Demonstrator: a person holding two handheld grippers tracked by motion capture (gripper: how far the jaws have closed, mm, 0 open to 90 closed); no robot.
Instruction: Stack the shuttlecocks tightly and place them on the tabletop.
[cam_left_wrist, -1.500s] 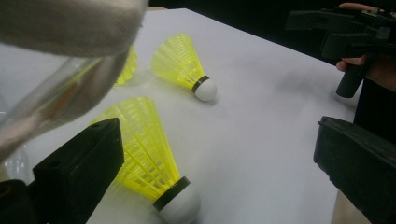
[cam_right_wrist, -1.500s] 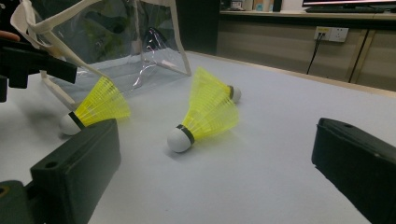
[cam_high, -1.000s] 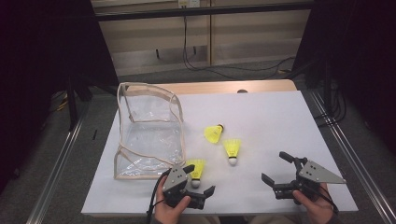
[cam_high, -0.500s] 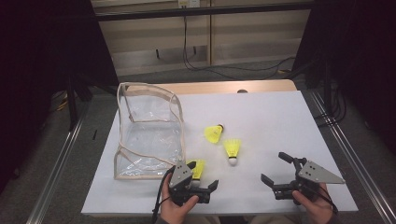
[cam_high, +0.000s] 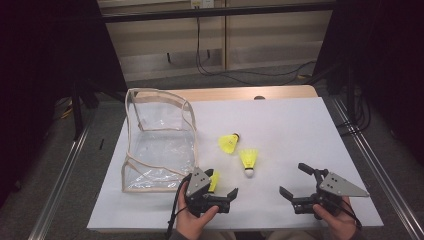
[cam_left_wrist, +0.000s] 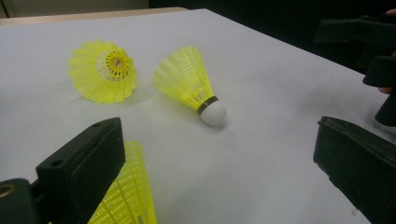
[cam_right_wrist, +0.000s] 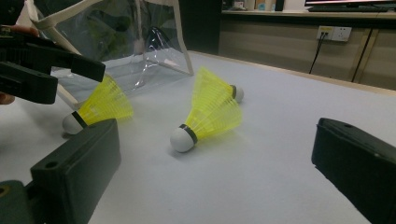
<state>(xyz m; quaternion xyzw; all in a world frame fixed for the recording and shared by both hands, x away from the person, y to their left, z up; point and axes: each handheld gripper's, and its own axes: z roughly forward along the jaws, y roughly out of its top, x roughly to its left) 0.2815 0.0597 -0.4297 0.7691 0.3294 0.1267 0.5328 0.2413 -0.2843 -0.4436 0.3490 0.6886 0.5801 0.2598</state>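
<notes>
White table (cam_high: 310, 130): left gripper (cam_high: 220, 192) wide open beside nearest shuttlecock (cam_high: 214, 181); right gripper (cam_high: 296, 181) spread, empty.

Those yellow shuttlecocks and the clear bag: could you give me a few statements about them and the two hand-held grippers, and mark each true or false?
1. Three yellow shuttlecocks lie on the table. True.
2. The middle shuttlecock lies on its side with its white tip toward the person. True.
3. The clear bag holds a shuttlecock. False: all three lie outside it.
4. The right gripper grips a shuttlecock. False: its jaws are open and hold nothing.
5. The left gripper is beside the nearest shuttlecock, jaws open. True.
</notes>
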